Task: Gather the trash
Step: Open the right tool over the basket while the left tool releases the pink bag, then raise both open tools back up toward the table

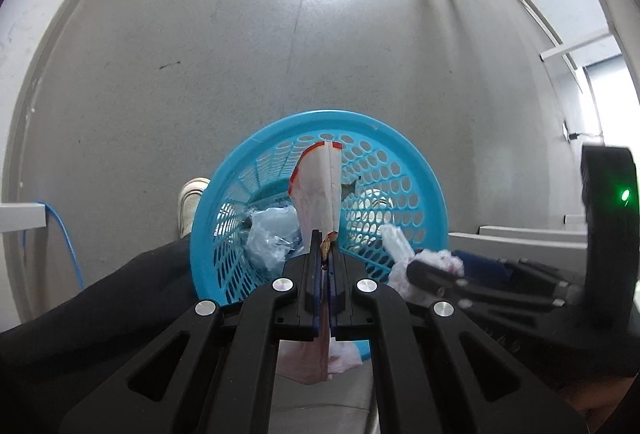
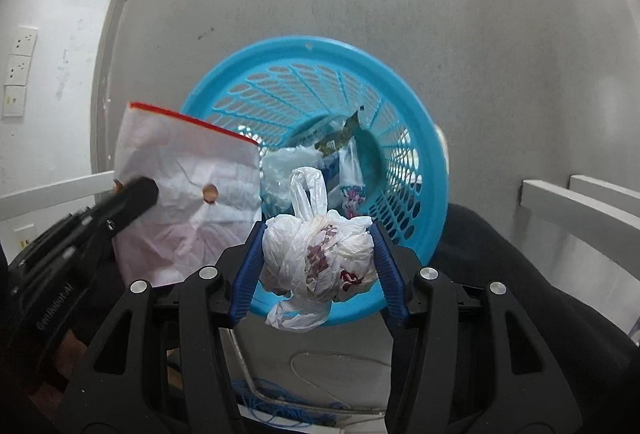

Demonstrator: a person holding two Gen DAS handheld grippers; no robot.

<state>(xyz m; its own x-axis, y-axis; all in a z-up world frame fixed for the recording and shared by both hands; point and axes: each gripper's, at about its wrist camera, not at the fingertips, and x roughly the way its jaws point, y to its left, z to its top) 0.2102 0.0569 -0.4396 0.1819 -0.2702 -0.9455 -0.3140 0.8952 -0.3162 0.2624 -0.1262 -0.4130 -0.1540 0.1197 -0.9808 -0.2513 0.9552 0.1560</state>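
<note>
Left tool (image 1: 326,254) clamped tight on a flat white paper bag (image 1: 318,194) with a red edge, held over the blue basket (image 1: 224,174) on the floor. Right tool (image 2: 318,250) grips a knotted white plastic bag (image 2: 320,250) above the basket's near rim. Wrappers and plastic lie inside.

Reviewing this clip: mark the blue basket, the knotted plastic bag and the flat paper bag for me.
blue basket (image 2: 320,52), right wrist view, on its far rim.
knotted plastic bag (image 2: 320,254), right wrist view, on its bunched middle.
flat paper bag (image 2: 188,162), right wrist view, on its creased white face.
</note>
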